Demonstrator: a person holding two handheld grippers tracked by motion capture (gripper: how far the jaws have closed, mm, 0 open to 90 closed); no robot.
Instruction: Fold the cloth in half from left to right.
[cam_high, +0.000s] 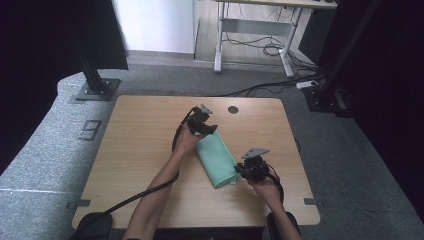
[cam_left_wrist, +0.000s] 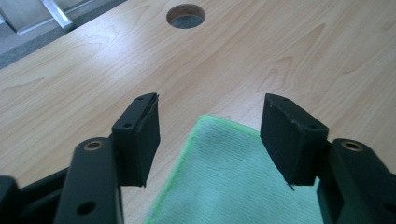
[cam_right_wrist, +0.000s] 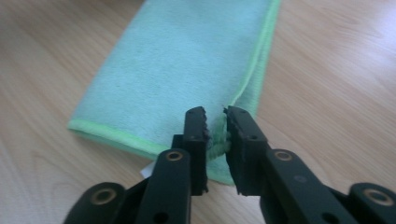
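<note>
Your cloth (cam_right_wrist: 177, 60) is a soft green fabric with a fine, fuzzy nap and a brighter stitched hem, matt all over. Under it, your table (cam_left_wrist: 280, 51) shows pale wood grain, smooth with a faint sheen, and a round hole (cam_left_wrist: 186, 16) is cut at its 12 o'clock edge. Your left gripper (cam_left_wrist: 210, 135) carries matt black pads, rough and chipped at the edges, on smooth dark plastic-looking arms; your right gripper (cam_right_wrist: 215, 122) looks the same.

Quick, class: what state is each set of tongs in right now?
Left tongs: open, over one end of the green cloth, not gripping it.
Right tongs: narrow gap, cloth edge bunched between; grip uncertain.
</note>
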